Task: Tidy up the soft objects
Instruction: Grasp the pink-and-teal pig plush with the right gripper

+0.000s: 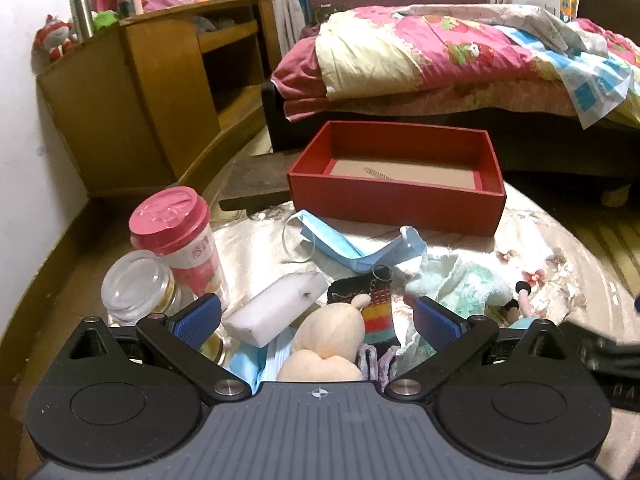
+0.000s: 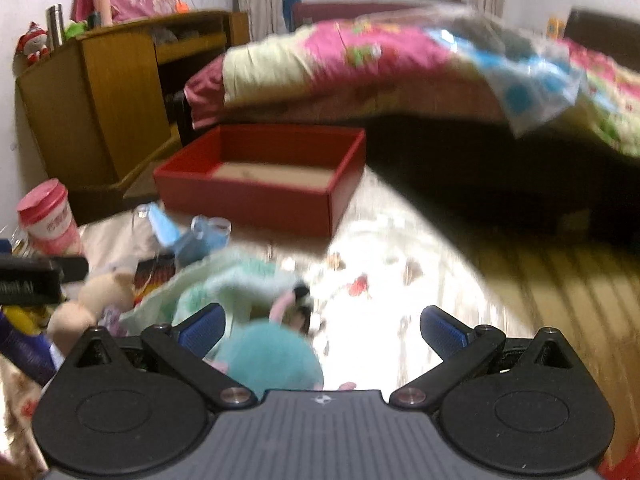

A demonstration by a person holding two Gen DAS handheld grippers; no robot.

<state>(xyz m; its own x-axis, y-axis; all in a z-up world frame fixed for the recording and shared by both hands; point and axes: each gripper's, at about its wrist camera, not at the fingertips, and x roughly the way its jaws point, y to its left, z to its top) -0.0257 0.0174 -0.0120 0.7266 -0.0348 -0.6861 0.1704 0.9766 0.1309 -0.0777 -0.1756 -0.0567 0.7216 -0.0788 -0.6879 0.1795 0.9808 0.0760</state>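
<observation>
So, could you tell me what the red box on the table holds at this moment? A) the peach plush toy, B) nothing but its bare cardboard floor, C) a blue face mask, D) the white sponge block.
B: the red box shows only its bare tan floor, while the blue face mask, peach plush toy and white sponge block lie outside it on the table.

The pink-lidded cup (image 1: 180,240) carries a label with red characters, too blurred and partly hidden to read. A barcode-like strip of fine lines shows on the floor of the red box (image 1: 396,196); nothing else is legible.
</observation>
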